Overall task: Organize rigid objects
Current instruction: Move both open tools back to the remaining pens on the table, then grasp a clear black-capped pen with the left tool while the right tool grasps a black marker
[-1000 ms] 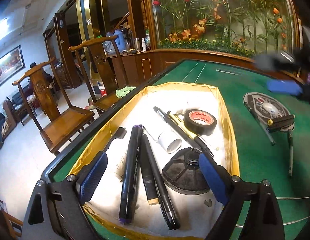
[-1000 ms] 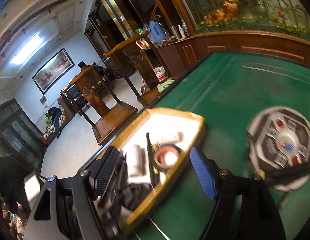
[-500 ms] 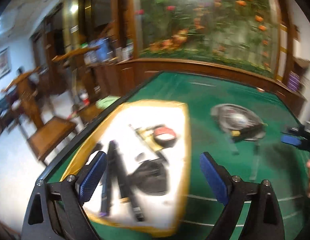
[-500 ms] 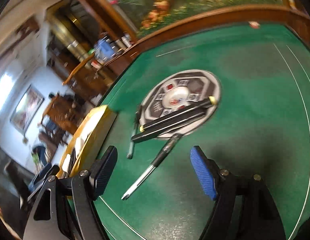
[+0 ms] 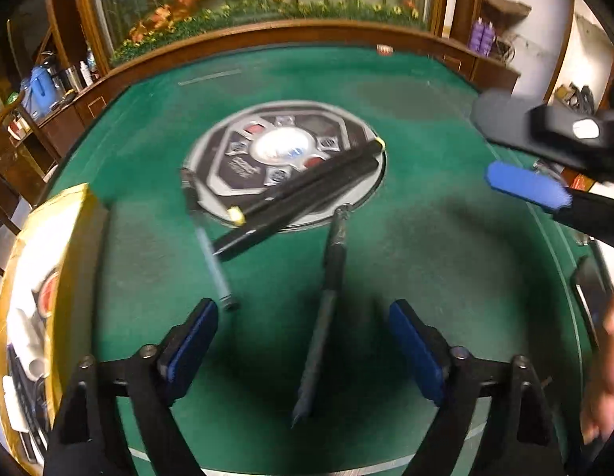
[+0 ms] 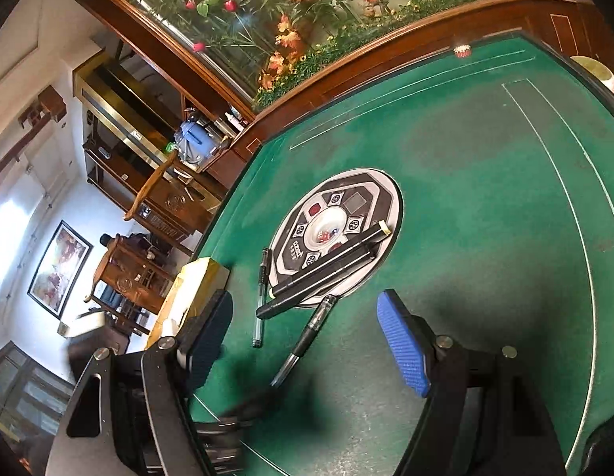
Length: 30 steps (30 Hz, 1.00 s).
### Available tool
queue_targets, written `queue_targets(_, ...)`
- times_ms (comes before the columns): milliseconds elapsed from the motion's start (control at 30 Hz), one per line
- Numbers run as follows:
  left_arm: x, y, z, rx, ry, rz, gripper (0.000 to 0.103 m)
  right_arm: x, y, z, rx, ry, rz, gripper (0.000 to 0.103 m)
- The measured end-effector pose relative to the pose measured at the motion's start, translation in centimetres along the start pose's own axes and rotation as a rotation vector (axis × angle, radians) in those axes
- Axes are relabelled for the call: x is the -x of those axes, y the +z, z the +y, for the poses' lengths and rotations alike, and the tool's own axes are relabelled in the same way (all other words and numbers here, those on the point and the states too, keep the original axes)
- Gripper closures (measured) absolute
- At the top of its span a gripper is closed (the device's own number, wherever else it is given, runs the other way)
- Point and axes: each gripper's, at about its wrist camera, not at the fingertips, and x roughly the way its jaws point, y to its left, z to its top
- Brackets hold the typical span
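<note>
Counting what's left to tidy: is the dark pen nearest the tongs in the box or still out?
Out. The dark pen lies flat on the green table, clear of the yellow box at the left edge.

Matt green felt table (image 5: 445, 261); glossy plastic pen (image 5: 326, 301).

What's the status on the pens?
Left tongs closing astride dark pen, pads not on it. Right tongs open, empty. Two markers across centre disc; clear pen beside. Nothing blocking.

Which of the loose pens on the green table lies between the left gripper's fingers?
The dark pen, which runs lengthwise between them, untouched. The clear pen lies outside, and the black markers rest on the round panel.
</note>
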Motion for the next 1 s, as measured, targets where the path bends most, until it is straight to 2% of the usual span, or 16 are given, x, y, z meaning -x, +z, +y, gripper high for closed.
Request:
queue_targets(33,-0.6,0.1,-0.2,-0.001,0.009,0.014,0.028,0.0,0.0,0.0,0.0,0.005,0.004,0.028)
queue_targets(67,-0.8,0.1,0.0,0.0,0.012,0.026,0.041,0.0,0.1,-0.1,0.001,0.008,0.006,0.028)
queue_targets(100,-0.8,0.2,0.1,0.018,-0.017,0.009,0.055,-0.1,0.2,0.0,0.004,0.005,0.005,0.028)
queue_targets(133,-0.7,0.1,0.4,0.029,-0.019,0.008,0.059,0.0,0.2,0.0,0.01,-0.002,0.003,0.028)
queue_targets(200,-0.5,-0.1,0.7,0.03,-0.019,-0.001,0.086,0.1,0.3,-0.2,0.016,-0.011,-0.004,0.028)
queue_targets(233,-0.3,-0.5,0.8,0.028,-0.02,-0.001,0.091,0.1,0.4,-0.2,0.02,-0.016,-0.008,0.028)
queue_targets(300,0.5,-1.7,1.0,0.026,-0.015,0.001,0.095,-0.1,0.4,-0.2,0.033,-0.029,-0.008,0.028)
queue_targets(400,1.9,-4.1,1.9,0.046,-0.014,-0.012,0.095,-0.7,0.4,0.1,0.074,-0.041,0.002,0.028)
queue_targets(467,2.6,-5.3,3.1,0.096,-0.013,-0.003,0.095,-1.5,0.3,0.7,0.13,-0.063,0.017,0.028)
queue_targets(633,4.2,-8.1,5.0,0.137,0.0,-0.01,0.095,-4.2,1.7,3.1,0.289,-0.136,0.057,0.028)
queue_targets(800,4.4,-8.8,5.5,0.174,-0.006,-0.037,0.095,-10.8,4.4,4.8,0.439,-0.209,0.169,0.033)
queue_targets(933,4.7,-9.1,5.4,0.182,-0.003,-0.049,0.095,-14.6,5.1,3.4,0.457,-0.276,0.253,0.038)
queue_targets(1000,4.7,-9.1,5.5,0.182,-0.006,-0.053,0.095,-14.9,4.9,2.5,0.433,-0.239,0.301,0.038)
